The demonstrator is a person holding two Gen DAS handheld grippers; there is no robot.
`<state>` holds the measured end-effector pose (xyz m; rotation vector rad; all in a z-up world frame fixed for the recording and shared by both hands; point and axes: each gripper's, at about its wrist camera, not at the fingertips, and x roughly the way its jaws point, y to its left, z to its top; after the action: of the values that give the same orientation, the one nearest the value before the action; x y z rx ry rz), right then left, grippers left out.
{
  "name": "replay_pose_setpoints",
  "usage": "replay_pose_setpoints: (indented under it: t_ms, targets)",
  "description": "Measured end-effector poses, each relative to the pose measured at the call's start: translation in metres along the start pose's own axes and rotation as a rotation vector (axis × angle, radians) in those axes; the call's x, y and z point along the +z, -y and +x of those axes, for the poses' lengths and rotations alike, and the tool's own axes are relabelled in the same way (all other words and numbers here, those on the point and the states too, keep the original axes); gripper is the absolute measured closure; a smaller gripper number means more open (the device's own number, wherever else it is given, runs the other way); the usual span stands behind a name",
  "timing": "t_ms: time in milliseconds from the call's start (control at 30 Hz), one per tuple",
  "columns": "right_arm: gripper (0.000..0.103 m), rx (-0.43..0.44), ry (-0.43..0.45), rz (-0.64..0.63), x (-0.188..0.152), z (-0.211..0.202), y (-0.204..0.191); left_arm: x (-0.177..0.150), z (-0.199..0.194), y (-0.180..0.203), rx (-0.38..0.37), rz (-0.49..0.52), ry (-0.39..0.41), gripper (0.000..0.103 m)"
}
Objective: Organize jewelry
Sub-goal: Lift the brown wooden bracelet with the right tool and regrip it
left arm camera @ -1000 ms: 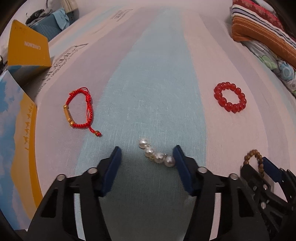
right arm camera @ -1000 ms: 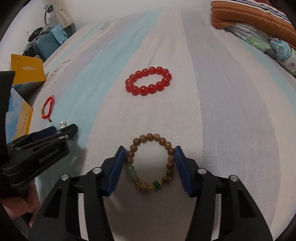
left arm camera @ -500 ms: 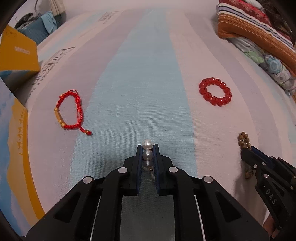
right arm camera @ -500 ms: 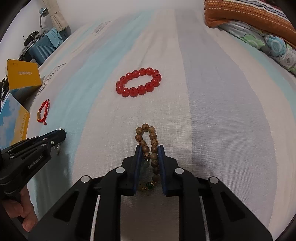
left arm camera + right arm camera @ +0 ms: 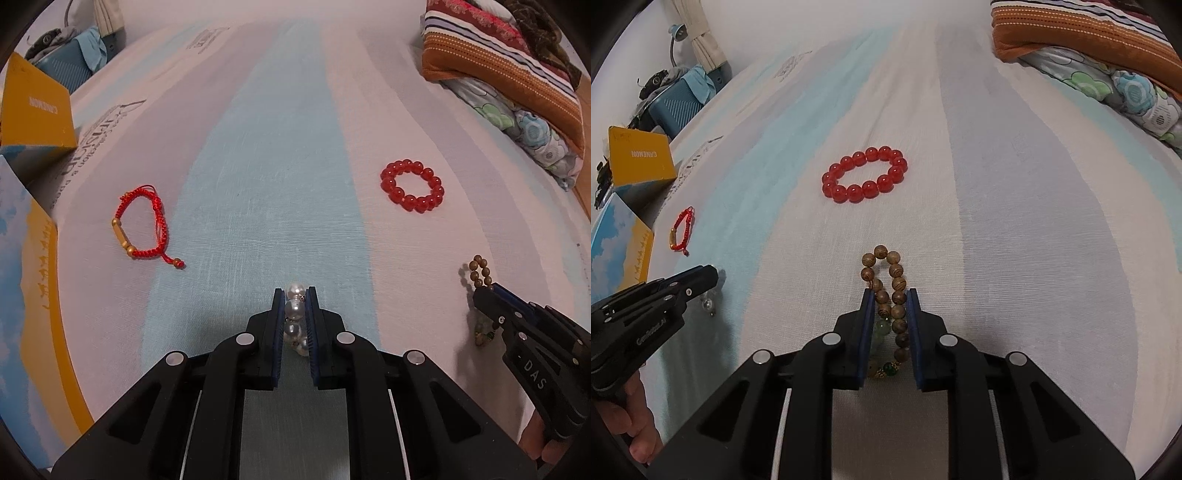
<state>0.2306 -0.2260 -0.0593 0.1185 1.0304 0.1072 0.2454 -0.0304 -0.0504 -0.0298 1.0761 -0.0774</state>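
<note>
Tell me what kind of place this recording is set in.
Most likely a bedroom: the jewelry lies on a striped bedsheet, folded blankets are piled at the far right, and a curtain hangs in the far corner.

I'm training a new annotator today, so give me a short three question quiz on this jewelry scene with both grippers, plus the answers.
1. True or false: the left gripper is shut on the pearl string.
2. Which item is pinched in the right gripper? A) red bead bracelet B) wooden bead bracelet C) red cord bracelet
3. Fill in: two bracelets lie free on the striped bed sheet, and both are mostly ____ in colour.

Key
1. True; its jaws press the pearls.
2. B; the loop is squeezed narrow.
3. Red.
</note>
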Motion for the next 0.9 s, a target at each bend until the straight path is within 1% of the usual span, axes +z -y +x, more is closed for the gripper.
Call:
replay_pose_setpoints:
  t_ms: [367,500,900]
  targets:
    - [0.087,0.006,0.029,0.004,-0.001,-0.018,-0.001,-0.002,-0.018,0.002,-0.009,0.017,0.020,0.092]
    - [0.091,0.003,0.042,0.005,-0.003,-0.026,-0.002,-0.004,-0.026,0.003,-0.012,0.020,0.028,0.092]
    - [0.094,0.006,0.070,0.002,-0.005,-0.049,-0.006,-0.008,-0.050,0.003,-0.014,0.026,0.052,0.092]
